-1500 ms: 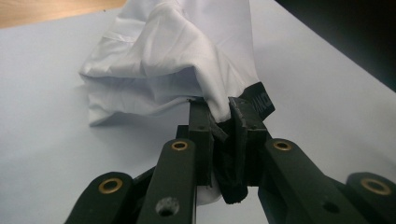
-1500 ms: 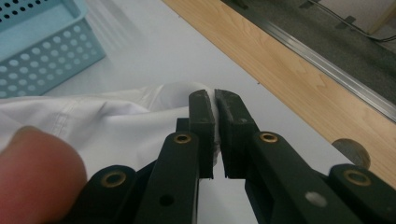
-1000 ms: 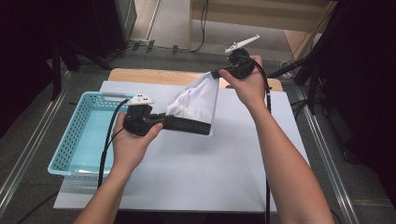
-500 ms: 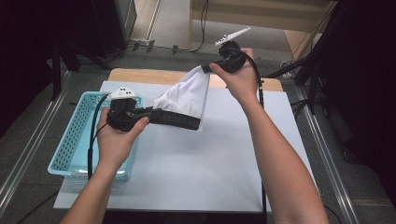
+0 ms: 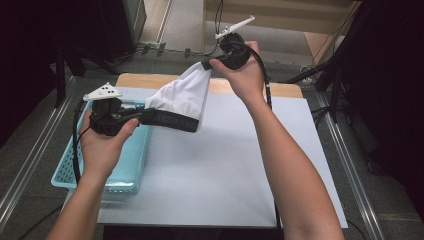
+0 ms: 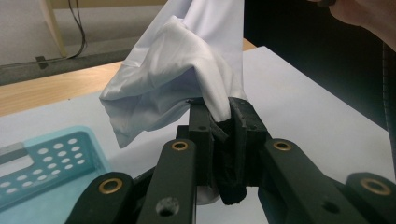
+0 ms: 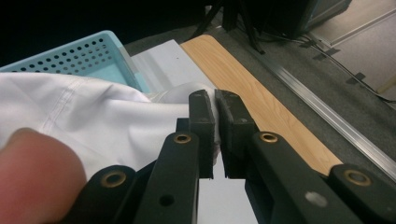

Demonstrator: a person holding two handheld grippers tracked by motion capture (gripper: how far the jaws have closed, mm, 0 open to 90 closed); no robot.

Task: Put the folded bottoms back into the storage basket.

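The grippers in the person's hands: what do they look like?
Each gripper is black. The left gripper carries a pale three-cornered plate with dark dots; the right gripper has a thin white plate on top. A black cable trails from each. Close up, the jaws are flat black bars with brass-coloured pivots. The forearms are bare, no sleeves.

White garment with a black band, held up off the table

The garment (image 5: 182, 97) hangs stretched between the left gripper (image 5: 137, 116), clamped on its black band, and the higher right gripper (image 5: 210, 64), pinching a white corner.
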